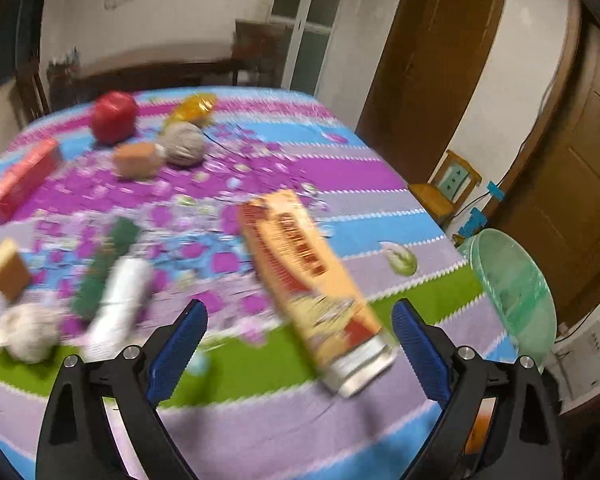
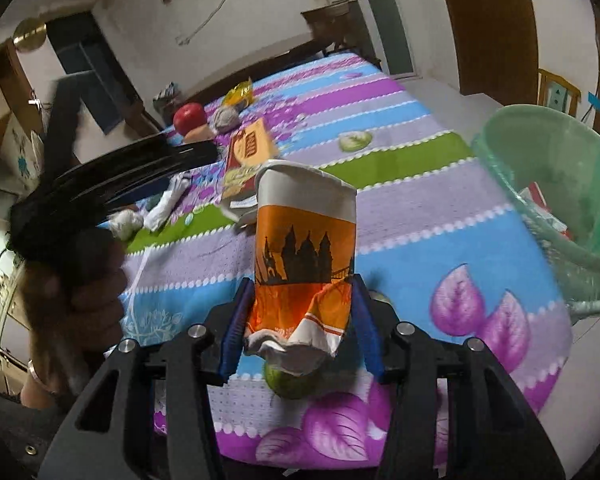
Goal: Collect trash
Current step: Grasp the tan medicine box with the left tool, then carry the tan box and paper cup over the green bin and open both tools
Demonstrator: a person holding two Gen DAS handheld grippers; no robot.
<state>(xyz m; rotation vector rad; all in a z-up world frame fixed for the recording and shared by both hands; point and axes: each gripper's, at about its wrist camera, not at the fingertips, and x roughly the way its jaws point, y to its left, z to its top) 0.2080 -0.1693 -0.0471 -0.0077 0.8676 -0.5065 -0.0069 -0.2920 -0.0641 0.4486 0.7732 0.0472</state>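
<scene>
Right wrist view, right gripper [image 2: 300,316] clamping crushed paper cup [image 2: 306,248] (upright), tilted downward

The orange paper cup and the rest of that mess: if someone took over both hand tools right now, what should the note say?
Right gripper: fingers shut on the crushed orange paper cup, over the bed.
Left gripper: open, empty, above the long yellow box.
Green bin: beside the bed, some trash already inside.
Left: drop the cup in, then the yellow box, red box, white tube and paper wads.
</scene>
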